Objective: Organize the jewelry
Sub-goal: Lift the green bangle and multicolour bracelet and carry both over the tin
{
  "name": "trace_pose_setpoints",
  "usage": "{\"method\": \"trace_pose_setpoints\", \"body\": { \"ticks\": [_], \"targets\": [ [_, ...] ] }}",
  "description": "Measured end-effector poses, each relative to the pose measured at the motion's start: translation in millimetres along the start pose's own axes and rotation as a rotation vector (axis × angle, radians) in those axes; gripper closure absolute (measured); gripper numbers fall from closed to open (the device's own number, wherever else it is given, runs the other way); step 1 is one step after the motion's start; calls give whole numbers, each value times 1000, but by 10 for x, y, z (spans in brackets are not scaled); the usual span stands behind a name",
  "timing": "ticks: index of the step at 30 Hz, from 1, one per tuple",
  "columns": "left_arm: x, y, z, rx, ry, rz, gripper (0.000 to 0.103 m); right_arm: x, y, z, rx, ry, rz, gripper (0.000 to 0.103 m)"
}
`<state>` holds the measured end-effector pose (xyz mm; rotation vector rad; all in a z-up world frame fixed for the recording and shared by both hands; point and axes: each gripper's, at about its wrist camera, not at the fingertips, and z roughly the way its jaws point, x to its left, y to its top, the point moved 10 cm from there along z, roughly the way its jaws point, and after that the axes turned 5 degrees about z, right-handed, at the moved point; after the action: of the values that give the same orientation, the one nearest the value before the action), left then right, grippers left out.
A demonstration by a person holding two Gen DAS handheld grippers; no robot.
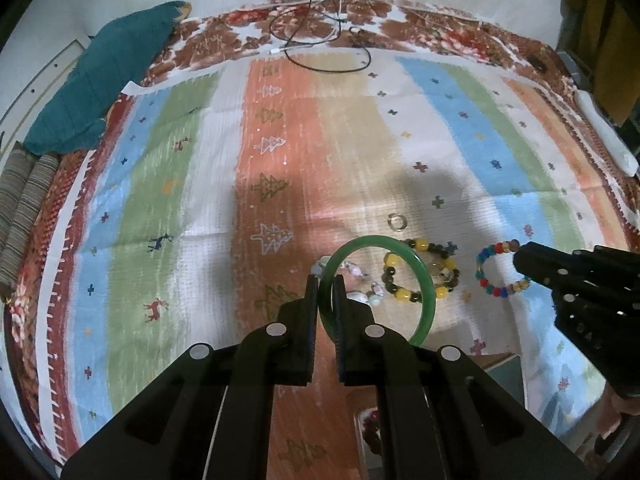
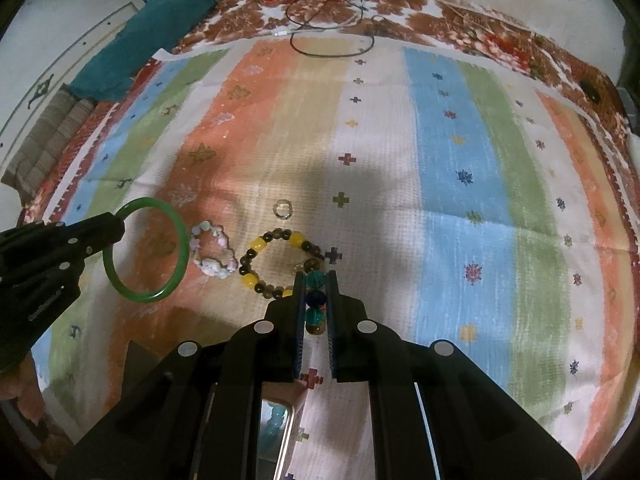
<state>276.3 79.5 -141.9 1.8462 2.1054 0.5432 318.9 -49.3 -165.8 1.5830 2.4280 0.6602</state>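
Observation:
My left gripper [image 1: 325, 280] is shut on the rim of a green bangle [image 1: 426, 280], lifted above the striped cloth; it also shows in the right wrist view [image 2: 176, 268]. My right gripper [image 2: 316, 276] is shut on a multicoloured bead bracelet [image 2: 316, 300], seen as a ring in the left wrist view [image 1: 490, 280]. On the cloth lie a yellow-and-brown bead bracelet [image 2: 256, 246], a pale pink-and-white bead bracelet [image 2: 212, 266] and a small clear ring [image 2: 283, 209].
A striped cloth [image 2: 440, 140] covers the surface. A teal cushion [image 1: 100, 80] and black cables [image 1: 320, 44] lie at the far edge. A box with a mirrored lid [image 2: 276, 432] sits under the right gripper, near the front edge.

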Motion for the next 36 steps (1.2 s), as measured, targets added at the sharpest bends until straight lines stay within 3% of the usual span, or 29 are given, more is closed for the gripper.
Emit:
{"method": "trace_pose_setpoints", "body": {
  "ticks": [8, 36],
  "targets": [
    [-84, -28, -277, -57, -25, 0, 96, 60, -25, -243, -59, 5, -16, 93],
    [-218, -367, -684, -115, -25, 10, 96, 321, -318, -860, -176, 53, -79, 93]
  ]
}}
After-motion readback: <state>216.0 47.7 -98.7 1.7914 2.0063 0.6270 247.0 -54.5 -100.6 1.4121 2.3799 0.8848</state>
